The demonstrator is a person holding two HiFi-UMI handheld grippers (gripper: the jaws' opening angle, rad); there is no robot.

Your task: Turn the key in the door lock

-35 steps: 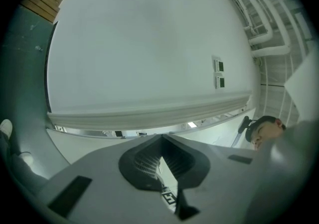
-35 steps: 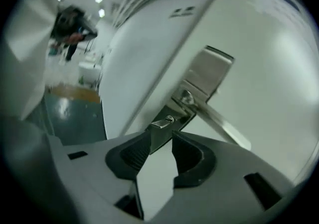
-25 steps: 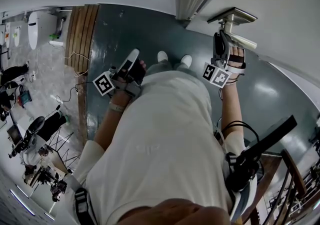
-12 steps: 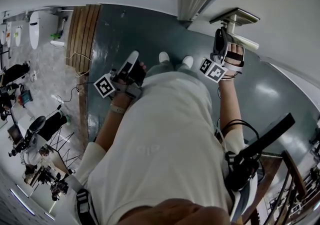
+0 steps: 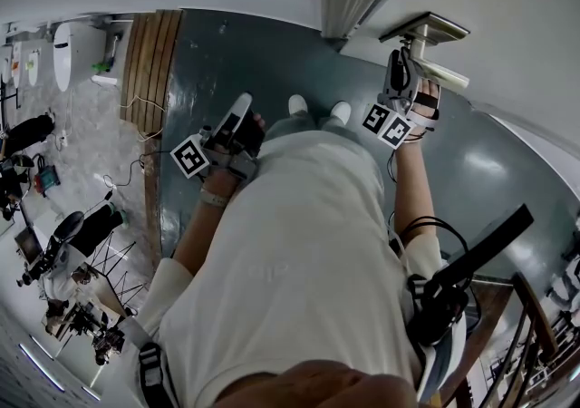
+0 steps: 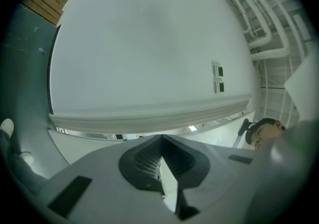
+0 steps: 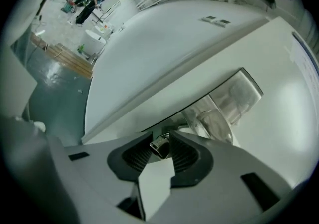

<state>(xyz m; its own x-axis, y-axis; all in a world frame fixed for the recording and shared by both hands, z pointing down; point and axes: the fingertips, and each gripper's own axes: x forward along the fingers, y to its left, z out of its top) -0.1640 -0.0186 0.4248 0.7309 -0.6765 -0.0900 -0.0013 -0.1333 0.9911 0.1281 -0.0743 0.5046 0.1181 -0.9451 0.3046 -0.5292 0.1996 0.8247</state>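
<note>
Key [image 7: 159, 144] half-hidden in right claw [image 7: 161, 135]

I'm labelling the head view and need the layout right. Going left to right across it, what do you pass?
Wooden boards → left gripper → shoes → right gripper. The door handle overlaps the right gripper, so it is left out of the order.

Small silvery key [image 7: 159, 144] under the door handle [image 7: 224, 108]
</note>
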